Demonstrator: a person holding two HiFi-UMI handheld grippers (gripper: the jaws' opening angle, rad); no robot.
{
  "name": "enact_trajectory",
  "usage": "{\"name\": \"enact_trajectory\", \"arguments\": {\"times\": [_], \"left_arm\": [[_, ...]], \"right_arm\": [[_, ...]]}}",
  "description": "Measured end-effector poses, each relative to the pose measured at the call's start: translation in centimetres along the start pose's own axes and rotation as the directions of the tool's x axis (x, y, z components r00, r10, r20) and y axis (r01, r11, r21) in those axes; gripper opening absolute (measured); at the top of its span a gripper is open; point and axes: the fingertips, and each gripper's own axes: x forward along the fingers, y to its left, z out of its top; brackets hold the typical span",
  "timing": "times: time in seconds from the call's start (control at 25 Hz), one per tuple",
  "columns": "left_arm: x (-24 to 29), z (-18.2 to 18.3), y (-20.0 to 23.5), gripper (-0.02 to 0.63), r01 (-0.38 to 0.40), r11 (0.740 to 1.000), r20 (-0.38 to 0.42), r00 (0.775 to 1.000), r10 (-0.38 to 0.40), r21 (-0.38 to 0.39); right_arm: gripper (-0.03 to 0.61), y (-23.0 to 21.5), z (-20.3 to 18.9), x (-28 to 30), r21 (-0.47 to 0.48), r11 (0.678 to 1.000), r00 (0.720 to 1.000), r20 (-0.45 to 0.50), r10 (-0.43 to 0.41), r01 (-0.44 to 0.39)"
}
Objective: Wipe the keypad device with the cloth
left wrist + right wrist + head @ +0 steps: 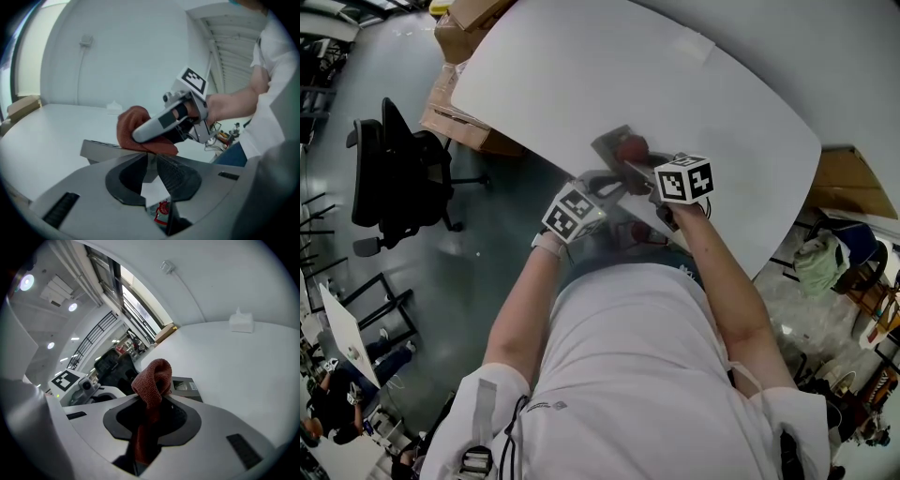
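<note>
Your left gripper (151, 158) has its jaws drawn in narrow on the near edge of the keypad device (101, 149), which lies flat on the white table (42, 126) just ahead of you. Hold that pinch firm so the device can't slide. Your right gripper (152, 404) is clamped on the red cloth (153, 376), whose folded end touches the device's top. Press lightly and wipe away from the held edge.

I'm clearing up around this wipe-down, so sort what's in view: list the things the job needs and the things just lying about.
Job: rust-red knitted cloth, held by the right gripper; flat grey keypad device.
Lying about: small white box on the white table; brown cardboard boxes; black office chair.
</note>
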Motion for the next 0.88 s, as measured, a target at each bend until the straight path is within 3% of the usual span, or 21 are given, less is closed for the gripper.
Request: {"name": "enact_trajectory", "arguments": {"times": [0.12,0.36,0.64,0.88], "left_arm": [[-1.7,1.2,2.2,0.063,-0.077,0.991,0.091,0.992,0.087,-0.114],[-1.2,-0.5,3.5,0.089,-0.122,0.991,0.001,0.993,0.122,-0.062],[-0.7,-0.4,3.5,0.087,-0.120,0.989,0.017,0.992,0.121,-0.087],[-0.6,-0.5,3.9,0.070,-0.136,0.985,0.010,0.990,0.138,-0.102]], "right_arm": [[0.097,0.2,0.1,-0.2,-0.027,1.000,1.000,-0.001,-0.005,0.005],[0.097,1.7,1.3,0.2,-0.062,0.997,0.999,-0.001,0.034,-0.034],[0.097,1.1,0.8,1.0,-0.016,1.000,0.999,-0.042,0.019,-0.019],[0.097,-0.9,0.5,1.4,0.055,0.998,1.000,-0.018,0.004,-0.003]]}}
